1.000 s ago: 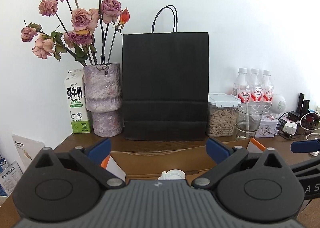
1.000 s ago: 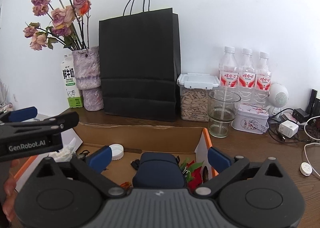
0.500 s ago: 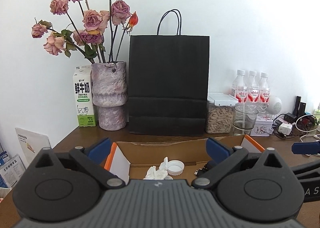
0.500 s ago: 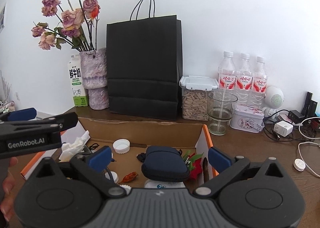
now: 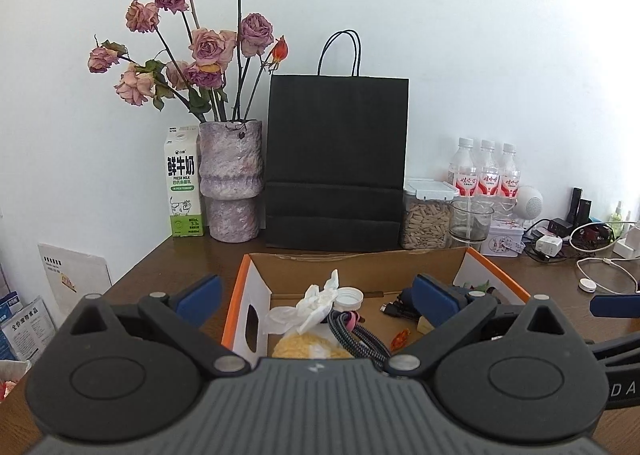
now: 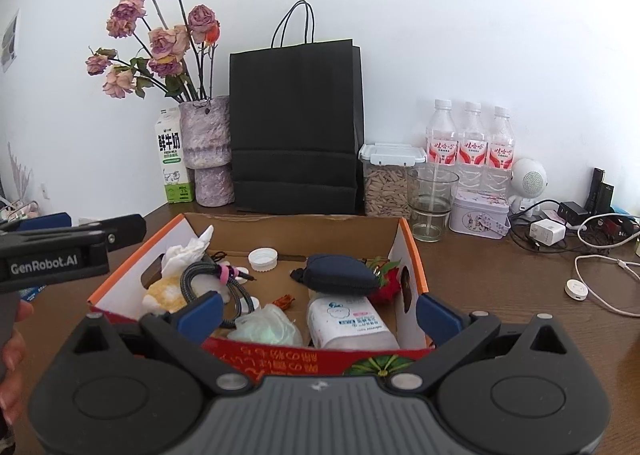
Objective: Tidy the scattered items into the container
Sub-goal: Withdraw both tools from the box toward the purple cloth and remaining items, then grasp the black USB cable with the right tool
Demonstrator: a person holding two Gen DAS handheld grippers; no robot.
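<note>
Both hand-held grippers hang spread wide and empty above the open cardboard box [image 6: 296, 231] in the middle of the desk [image 6: 500, 287]: the left hand-held gripper [image 5: 316, 295] over its left end, the right hand-held gripper [image 6: 318, 313] over its near wall. Inside lie a crumpled tissue [image 6: 188, 249], a coiled braided cable [image 6: 208, 279], a white bottle cap [image 6: 263, 258], a navy pouch [image 6: 340, 273] and a wet-wipes pack [image 6: 352, 323]. A black paper bag [image 6: 296, 127] stands along the desk's far edge.

Home: rose vase [image 5: 231, 179], milk carton [image 5: 183, 181], chargers [image 6: 547, 232].
</note>
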